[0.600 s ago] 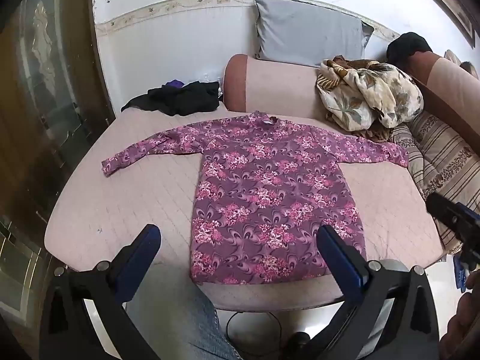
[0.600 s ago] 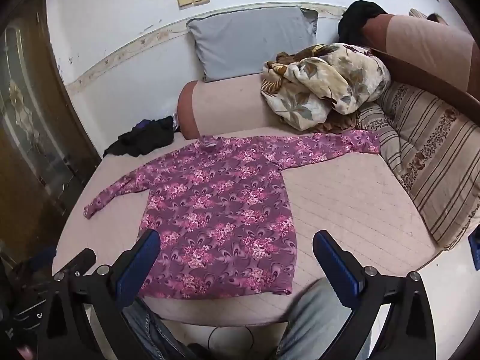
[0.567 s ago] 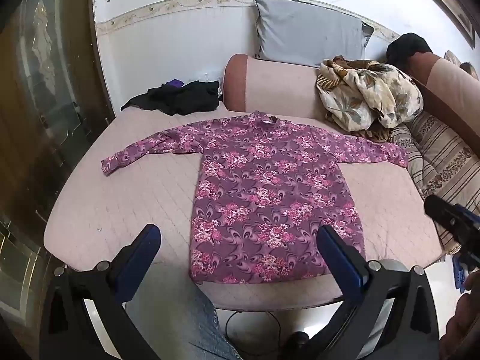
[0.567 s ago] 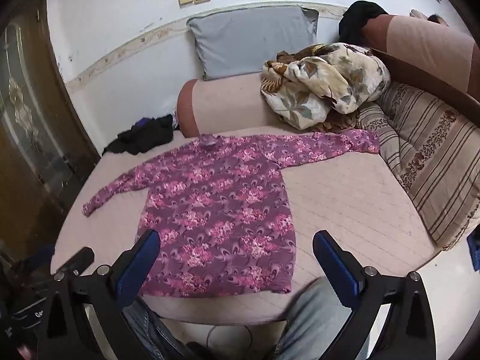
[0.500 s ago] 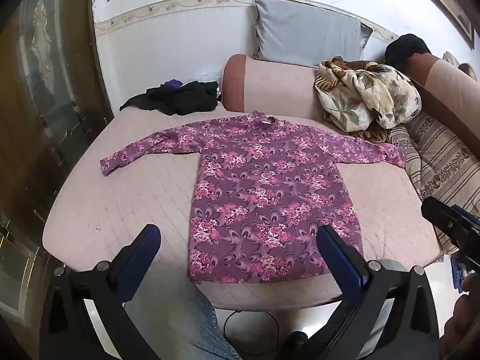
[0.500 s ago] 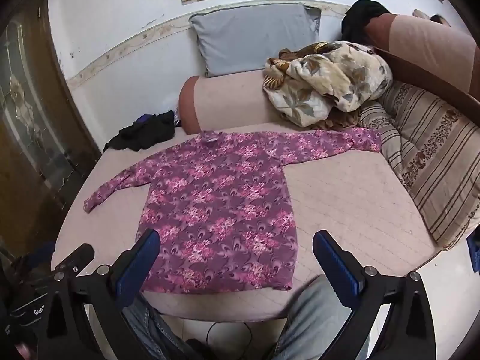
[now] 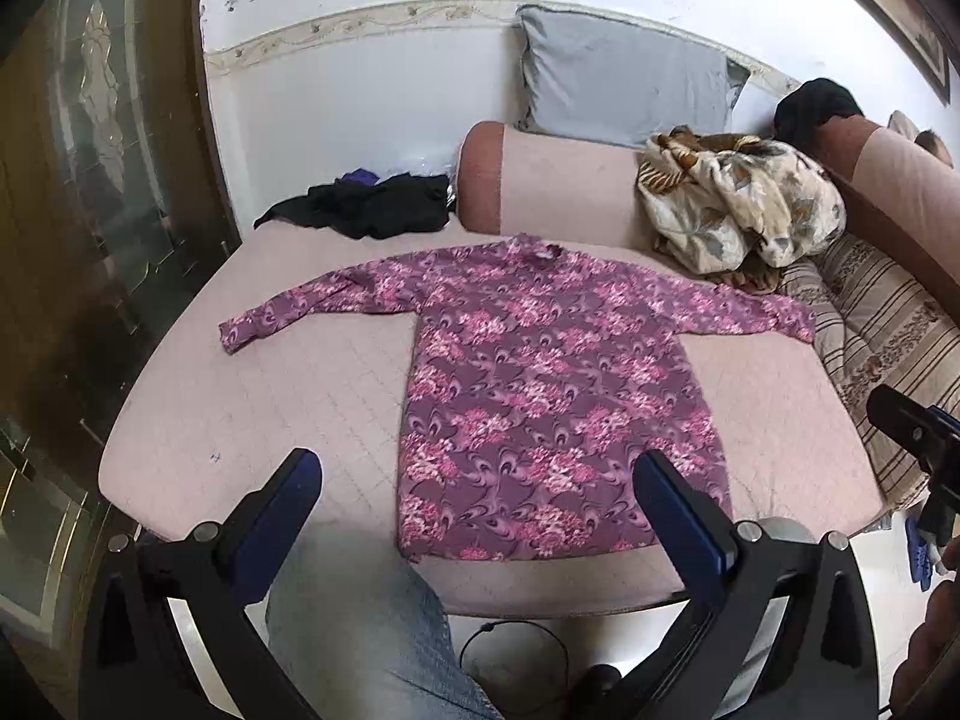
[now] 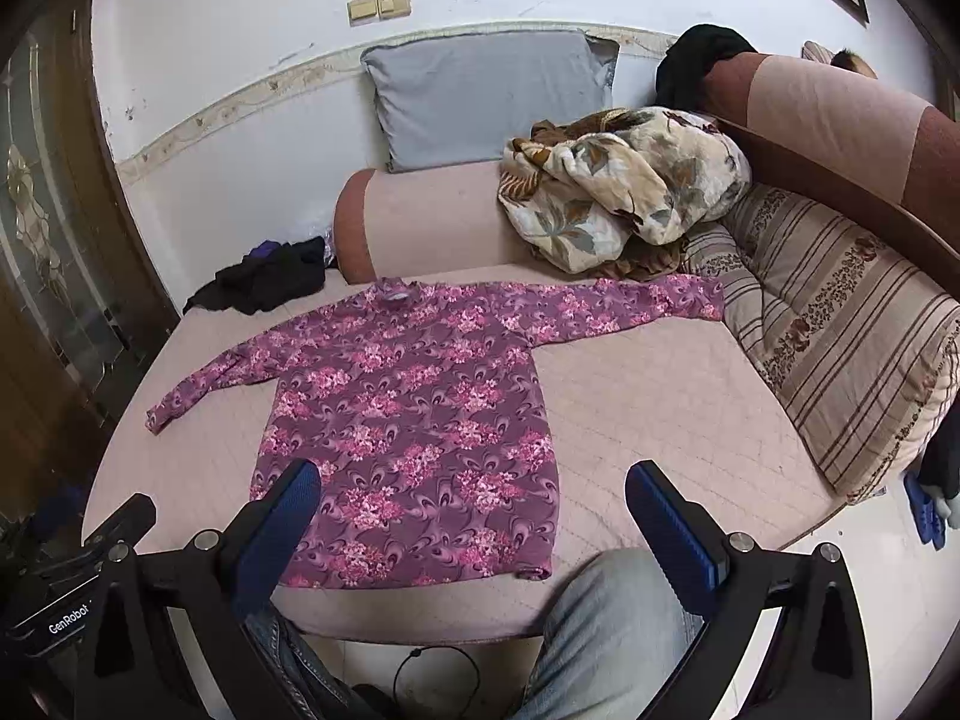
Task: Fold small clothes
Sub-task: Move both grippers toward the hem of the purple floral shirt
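Observation:
A purple floral long-sleeved top (image 7: 540, 396) lies flat on the pink mattress (image 7: 258, 396), both sleeves spread out, hem toward me. It also shows in the right wrist view (image 8: 414, 420). My left gripper (image 7: 480, 492) is open and empty, held above the near edge by the hem. My right gripper (image 8: 474, 504) is open and empty, also above the hem. Neither touches the cloth.
A dark clothes pile (image 7: 372, 204) lies at the back left. A pink bolster (image 7: 552, 180), grey pillow (image 7: 618, 90) and crumpled floral blanket (image 7: 738, 204) lie at the back. A striped cushion (image 8: 840, 324) borders the right. My jeans-clad legs (image 8: 600, 630) are below.
Both grippers have shifted slightly back and up; the top looks a little lower in view. Nothing was grasped or moved.

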